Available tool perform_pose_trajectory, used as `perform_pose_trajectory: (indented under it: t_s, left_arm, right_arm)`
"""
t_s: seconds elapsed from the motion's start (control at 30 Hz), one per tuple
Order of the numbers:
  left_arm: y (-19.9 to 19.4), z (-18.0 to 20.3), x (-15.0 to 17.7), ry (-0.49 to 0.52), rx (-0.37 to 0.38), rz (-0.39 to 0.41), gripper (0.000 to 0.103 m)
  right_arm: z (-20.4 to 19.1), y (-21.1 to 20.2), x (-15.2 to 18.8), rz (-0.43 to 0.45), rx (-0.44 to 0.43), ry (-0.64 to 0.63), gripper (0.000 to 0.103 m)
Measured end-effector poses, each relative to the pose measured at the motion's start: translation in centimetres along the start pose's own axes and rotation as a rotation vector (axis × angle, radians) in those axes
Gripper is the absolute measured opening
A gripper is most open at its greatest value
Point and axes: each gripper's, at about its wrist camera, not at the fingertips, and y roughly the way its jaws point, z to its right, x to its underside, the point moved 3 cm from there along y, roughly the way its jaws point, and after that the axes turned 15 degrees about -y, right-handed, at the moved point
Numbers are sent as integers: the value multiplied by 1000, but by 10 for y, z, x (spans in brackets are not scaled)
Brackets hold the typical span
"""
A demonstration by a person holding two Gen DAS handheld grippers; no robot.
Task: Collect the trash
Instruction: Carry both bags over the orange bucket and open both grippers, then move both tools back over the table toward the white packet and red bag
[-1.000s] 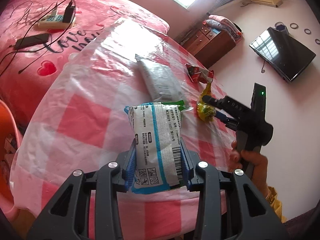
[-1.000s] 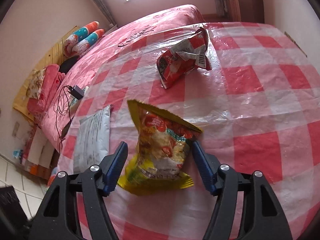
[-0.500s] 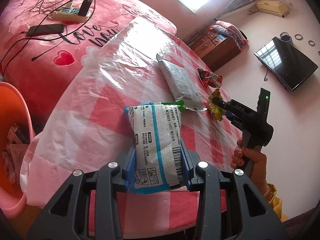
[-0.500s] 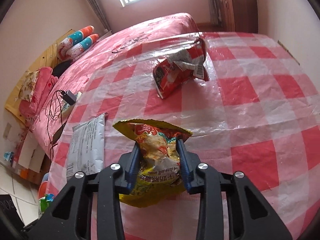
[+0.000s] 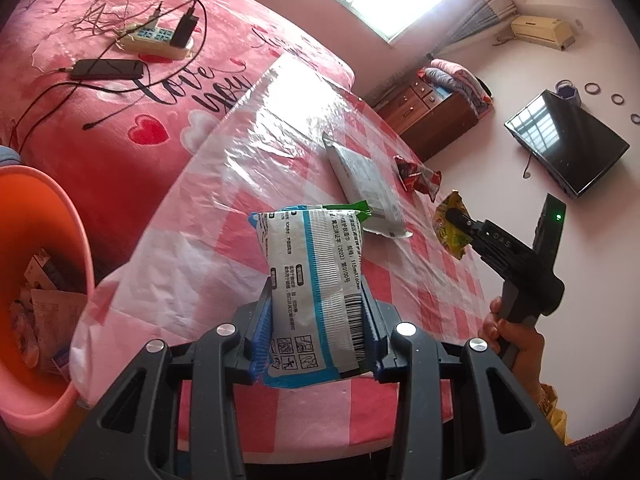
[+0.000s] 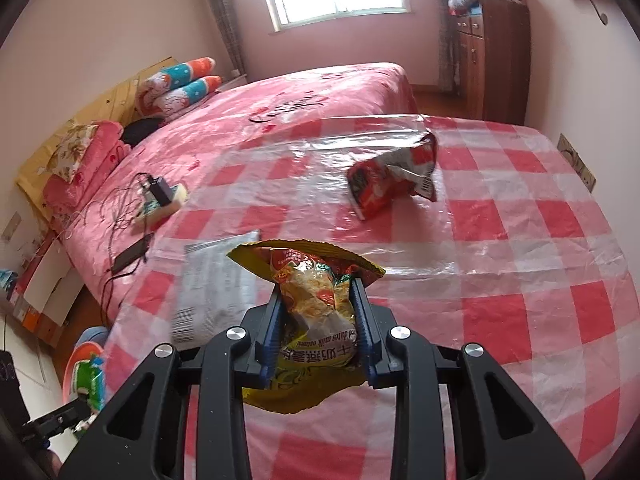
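In the left wrist view, the left gripper (image 5: 316,336) is clamping a white and blue wrapper (image 5: 314,292) between its blue ribbed pads, the crinkled plastic pack standing upright with a barcode along its right side, and it is hanging over the near edge of the table (image 5: 208,248), which is wearing a pink and white checked cloth under a glossy clear sheet. Just past the table's left corner an orange bucket (image 5: 60,240) is sitting on the floor with paper scraps inside, and more of its rim is showing now than half a second ago as the view is swinging toward it. Farther along the table a flat grey mailer bag (image 5: 366,184) is lying near the middle and a torn red snack bag (image 5: 418,174) is resting toward the far right edge, with bare cloth between them and the near edge. At the right, the right gripper (image 5: 454,216) is carrying a yellow snack bag (image 5: 450,226) in the air, higher above the cloth than before. In the right wrist view, the right gripper (image 6: 318,328) is squeezing that crumpled yellow snack bag (image 6: 316,312) tightly, its serrated top flaring open above the fingers, lifted off the table (image 6: 520,272). The grey mailer bag (image 6: 212,288) is lying beside it near the left edge, blurred, and the red snack bag (image 6: 394,184) is standing crumpled toward the far edge, well apart. Below the left edge the orange bucket (image 6: 78,356) is peeking out.
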Motion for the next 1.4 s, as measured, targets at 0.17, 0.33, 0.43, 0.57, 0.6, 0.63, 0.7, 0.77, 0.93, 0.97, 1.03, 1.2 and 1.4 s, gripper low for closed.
perform_pose_trajectory:
  t_s: [0.17,0.33,0.43,0.57,0.6,0.63,0.7,0.77,0.93,0.97,1.03,1.2,1.4]
  left_arm:
    - [-18,-8,-5,-9,-3,44,40]
    - [-40,-24,-13,-23,-30,101,40]
    - [-55,-38,-17,-44,-52,134,40]
    - [-74,-62,-20,-79,-98,175,40]
    - [-79,-69,-21,-91,-113,186,40]
    - [-84,-77,-21,-102,-129,197,40]
    - [-94,-93,-22,-126,-163,219,40]
    - [-101,-104,-23,-143,-187,235,40]
    - [-116,-139,-27,-197,-255,276,40]
    - [-118,-143,-27,-203,-262,279,40]
    - [-121,-154,-27,-217,-285,289,40]
    - [-126,-174,-27,-239,-351,325,56]
    - [-139,-181,-30,-242,-398,392,72]
  right_arm:
    - [-35,-11,-8,5,-88,-34,33]
    - [-88,-15,-18,4,-218,-86,33]
    - [-125,-14,-24,-6,-312,-122,33]
    - [-180,-10,-28,-30,-429,-186,33]
    - [-195,-9,-28,-38,-458,-206,33]
    - [-206,-8,-28,-44,-477,-220,33]
    - [-232,-4,-27,-63,-522,-251,33]
    - [-261,0,-25,-87,-574,-285,33]
    - [-316,7,-14,-122,-655,-353,33]
    - [-326,8,-12,-128,-670,-364,33]
    - [-340,9,-7,-140,-690,-383,34]
    - [-365,19,6,-170,-734,-408,57]
    - [-342,11,-2,-101,-666,-378,83]
